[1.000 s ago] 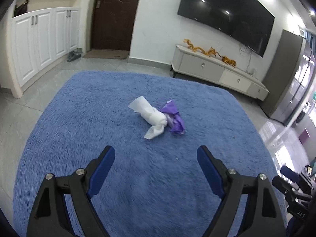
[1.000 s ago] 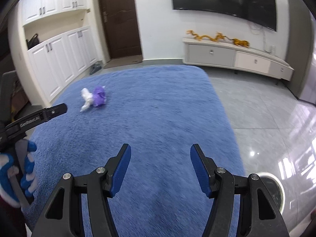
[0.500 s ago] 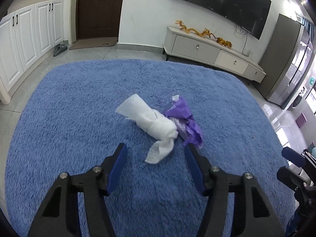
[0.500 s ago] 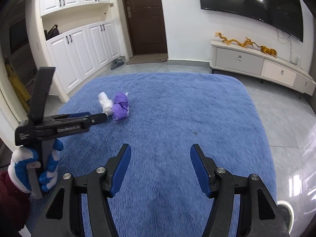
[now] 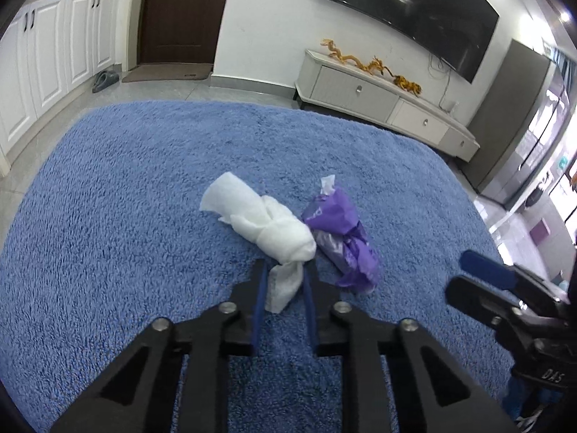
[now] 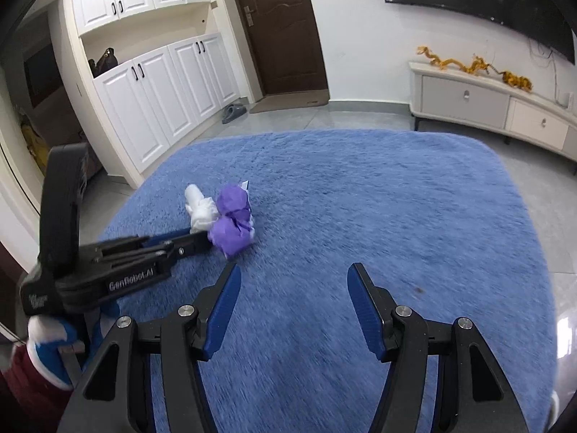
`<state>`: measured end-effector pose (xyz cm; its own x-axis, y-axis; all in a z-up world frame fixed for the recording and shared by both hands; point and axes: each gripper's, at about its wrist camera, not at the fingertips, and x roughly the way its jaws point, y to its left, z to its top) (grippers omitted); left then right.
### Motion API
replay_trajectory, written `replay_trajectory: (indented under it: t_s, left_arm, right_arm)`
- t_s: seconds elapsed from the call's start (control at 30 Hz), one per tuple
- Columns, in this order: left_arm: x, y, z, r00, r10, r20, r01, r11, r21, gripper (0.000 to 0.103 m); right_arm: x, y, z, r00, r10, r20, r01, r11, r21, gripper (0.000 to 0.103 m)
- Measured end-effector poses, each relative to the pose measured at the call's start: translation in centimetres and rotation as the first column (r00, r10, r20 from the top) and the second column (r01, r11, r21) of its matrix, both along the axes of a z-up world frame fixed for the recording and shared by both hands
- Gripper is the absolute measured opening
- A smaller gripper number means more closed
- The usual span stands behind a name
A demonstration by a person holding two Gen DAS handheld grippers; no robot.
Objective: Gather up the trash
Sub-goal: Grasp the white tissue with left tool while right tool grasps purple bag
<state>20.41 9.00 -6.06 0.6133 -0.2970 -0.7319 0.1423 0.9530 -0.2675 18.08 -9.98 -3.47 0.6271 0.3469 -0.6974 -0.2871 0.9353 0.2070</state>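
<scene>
We've got the left hand-held gripper [image 5: 283, 281] low over the shaggy blue rug [image 5: 144, 198], its jaws closing on the loose tail of the twisted white paper-towel wad [image 5: 267, 223]. The tail sits between the pads and looks pinched already. That tail is the bit sticking out toward us, so it's the easy handle; the fat knot beyond looks too bulky to bite cleanly. The crumpled purple plastic wrapper [image 5: 342, 238] lies touching the wad's right side, approx. mid-rug. The right hand-held gripper [image 6: 294, 310] hangs released, nothing between its jaws, aimed at bare rug to the right of the wrapper, prob. lined up for it next.

Room: plenty. Rug edges are well apart from both pieces on every side, w/ grey tile floor [image 6: 360, 115] beyond. Low white TV cabinet [image 5: 378, 93] and white cupboards [image 6: 162, 97] are far off. Only tight spot we see: the two grippers close together beside the wrapper.
</scene>
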Motion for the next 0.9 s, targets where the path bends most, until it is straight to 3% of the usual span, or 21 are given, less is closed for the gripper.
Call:
replay_trajectory:
  t_s: [0.33,0.57,0.9]
  left_arm:
    - [0.0,1.2,-0.2,1.000,0.016,-0.003,-0.016,0.999,-0.035,0.011]
    - [-0.3,1.7,-0.1,1.000,0.017,-0.003,-0.017,0.999,-0.044,0.011]
    - [-2.9,0.5,1.5,0.994,0.086,0.071,-0.090,0.995,0.048,0.009]
  right_arm:
    - [5.4,3.5,-1.4,0.994,0.085,-0.073,-0.073,0.985,0.156,0.046]
    - [8.5,4.4,-3.6,0.980,0.115,-0.164,-0.073,0.967,0.244,0.030]
    - [4.8,2.4,-1.8,0.989,0.093,-0.115,-0.068,0.976,0.206,0.027]
